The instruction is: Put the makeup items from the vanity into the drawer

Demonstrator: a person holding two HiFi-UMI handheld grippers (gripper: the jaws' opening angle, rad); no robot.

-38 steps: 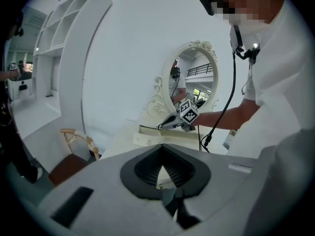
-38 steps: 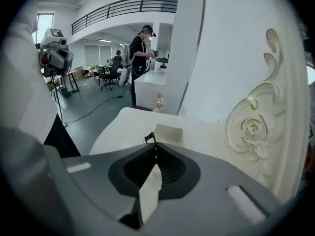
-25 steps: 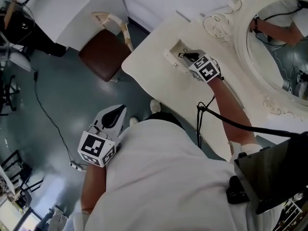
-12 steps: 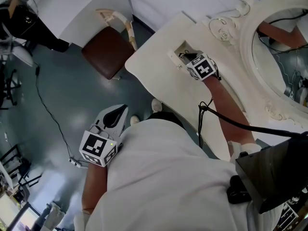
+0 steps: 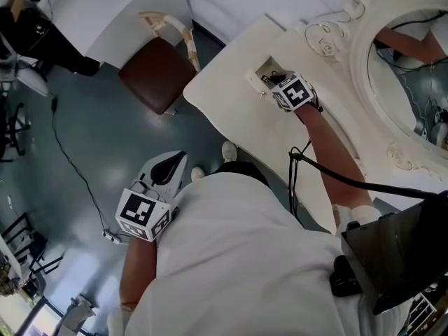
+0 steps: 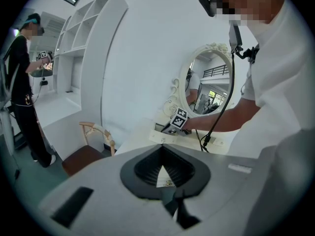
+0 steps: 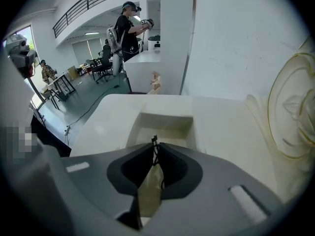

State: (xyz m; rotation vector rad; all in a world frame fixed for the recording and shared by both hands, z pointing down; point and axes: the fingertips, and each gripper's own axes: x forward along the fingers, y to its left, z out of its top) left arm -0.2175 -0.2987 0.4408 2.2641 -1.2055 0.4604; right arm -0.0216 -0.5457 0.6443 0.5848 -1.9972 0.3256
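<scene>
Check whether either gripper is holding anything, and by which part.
Left gripper: jaws together, nothing held. Right gripper: jaws closed over the open drawer; a thin dark sliver shows at their tips, too small to identify.

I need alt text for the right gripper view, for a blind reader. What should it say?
The right gripper, jaws together, points at an open drawer in a cream vanity. A mirror frame is at right; a person in black stands far behind.
</scene>
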